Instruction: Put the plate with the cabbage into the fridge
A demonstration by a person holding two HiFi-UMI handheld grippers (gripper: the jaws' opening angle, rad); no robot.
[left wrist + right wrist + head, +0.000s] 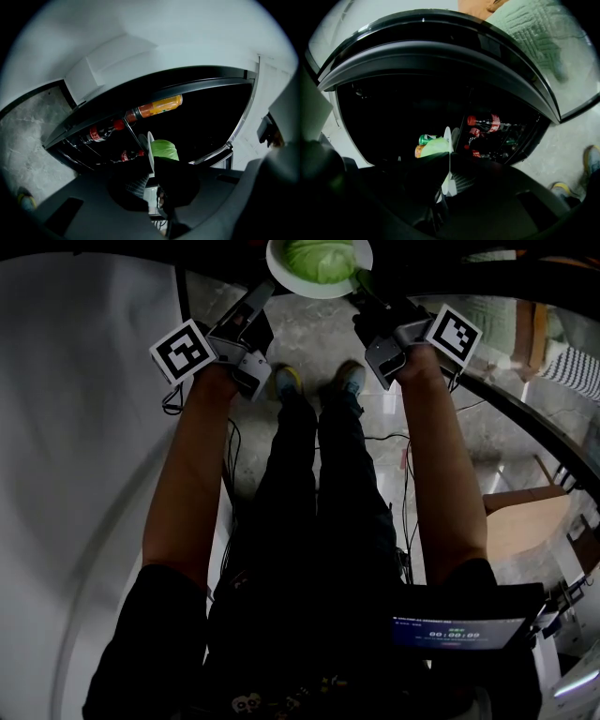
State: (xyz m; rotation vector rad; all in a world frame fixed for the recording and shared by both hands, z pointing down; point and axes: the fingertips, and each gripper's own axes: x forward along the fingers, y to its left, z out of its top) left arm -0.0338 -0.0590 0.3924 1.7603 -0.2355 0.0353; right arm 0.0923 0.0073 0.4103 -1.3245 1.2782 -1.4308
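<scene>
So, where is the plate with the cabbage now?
Head view, top centre: the plate is gripped at its rim by the left tongs and the right tongs, facing the open fridge.

1. Speckled floor [323, 329], bearing two shoes [287, 381] and loose cables [386, 439].
2. Fridge rack [75, 152], holding cola bottles [96, 133] and an orange bottle [159, 106].
3. White plate [278, 273], carrying cabbage [319, 257], clamped between left claw [267, 287] and right claw [361, 282].
</scene>
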